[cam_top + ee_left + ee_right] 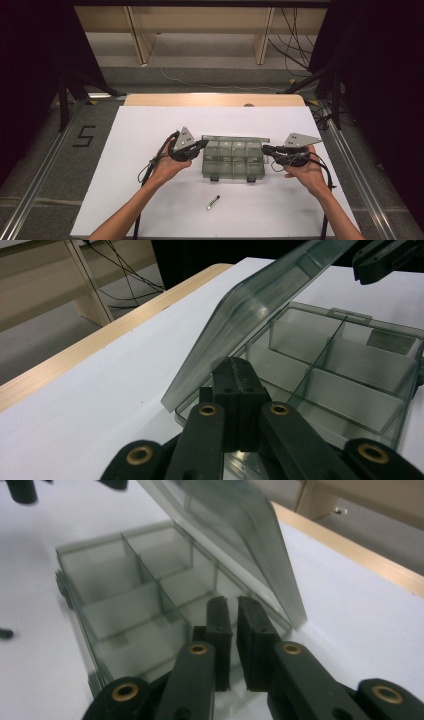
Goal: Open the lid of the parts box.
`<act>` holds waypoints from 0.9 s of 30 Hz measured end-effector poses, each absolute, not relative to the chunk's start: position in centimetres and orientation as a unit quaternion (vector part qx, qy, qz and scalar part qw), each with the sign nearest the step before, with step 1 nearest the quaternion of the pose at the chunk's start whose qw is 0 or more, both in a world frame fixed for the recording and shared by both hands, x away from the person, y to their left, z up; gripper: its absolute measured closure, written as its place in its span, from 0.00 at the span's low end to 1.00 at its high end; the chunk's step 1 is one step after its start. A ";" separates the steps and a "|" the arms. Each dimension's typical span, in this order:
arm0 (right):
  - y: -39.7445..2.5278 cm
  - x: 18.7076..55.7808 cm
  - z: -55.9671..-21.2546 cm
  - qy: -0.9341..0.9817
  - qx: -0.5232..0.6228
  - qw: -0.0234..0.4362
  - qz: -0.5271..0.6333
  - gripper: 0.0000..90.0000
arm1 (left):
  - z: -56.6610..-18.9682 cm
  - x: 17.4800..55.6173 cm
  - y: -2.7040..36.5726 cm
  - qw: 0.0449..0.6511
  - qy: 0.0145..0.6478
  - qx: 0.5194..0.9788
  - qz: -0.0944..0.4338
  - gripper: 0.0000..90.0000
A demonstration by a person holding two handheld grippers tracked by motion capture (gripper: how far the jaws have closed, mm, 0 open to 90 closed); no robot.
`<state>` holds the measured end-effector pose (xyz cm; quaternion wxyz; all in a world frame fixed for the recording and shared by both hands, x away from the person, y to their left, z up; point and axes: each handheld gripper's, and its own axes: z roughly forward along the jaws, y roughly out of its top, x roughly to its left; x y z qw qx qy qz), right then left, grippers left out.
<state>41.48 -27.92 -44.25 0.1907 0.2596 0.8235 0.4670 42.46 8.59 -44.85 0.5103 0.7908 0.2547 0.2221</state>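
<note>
lid up, a gripper at each end of the box

where the white sheet (pixel 150 200) covers the desk (pixel 215 99), a clear smoky box (pixel 233 161) sits in the middle, its lid (pixel 260 300) raised and tilted back on the far edge. inside, thin walls split it into compartments (pixel 350 360) — they look bare, though the plastic blurs what lies at the bottom.

the left gripper (pixel 192 150) is at the box's left end, held in the left hand (pixel 167 170), with its grey plate on top. in the left gripper view its fingers (pixel 235 390) are pressed flat together, no gap between the pads, tips at the box's near corner just under the lid's edge. whether they pinch the rim there cannot be told.

the right gripper (pixel 267 149) is at the box's right end, in the right hand (pixel 307 175). in the right gripper view its fingers (pixel 220 630) stand a narrow slit apart, tips over the box's end wall; if anything sits in the slit it is too thin or clear to make out.

nearer the person, a small pen-like thing (pixel 213 202) lies on the sheet, well apart from the box and from both hands. a "5" (pixel 84 136) is marked on the floor left of the desk — cables trail beyond the far edge.
</note>
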 end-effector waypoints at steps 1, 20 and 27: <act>-28.3 41.4 -44.1 0.829 0.258 0.189 0.459 0.90 | -44.8 42.4 8.6 0.511 0.258 0.789 0.223 0.99; -27.9 43.6 -43.7 0.799 0.304 0.221 0.470 0.51 | -44.9 42.5 8.5 0.513 0.263 0.788 0.215 0.99; -27.8 44.1 -43.7 0.805 0.274 0.228 0.474 0.72 | -45.3 42.4 8.4 0.508 0.271 0.793 0.201 0.92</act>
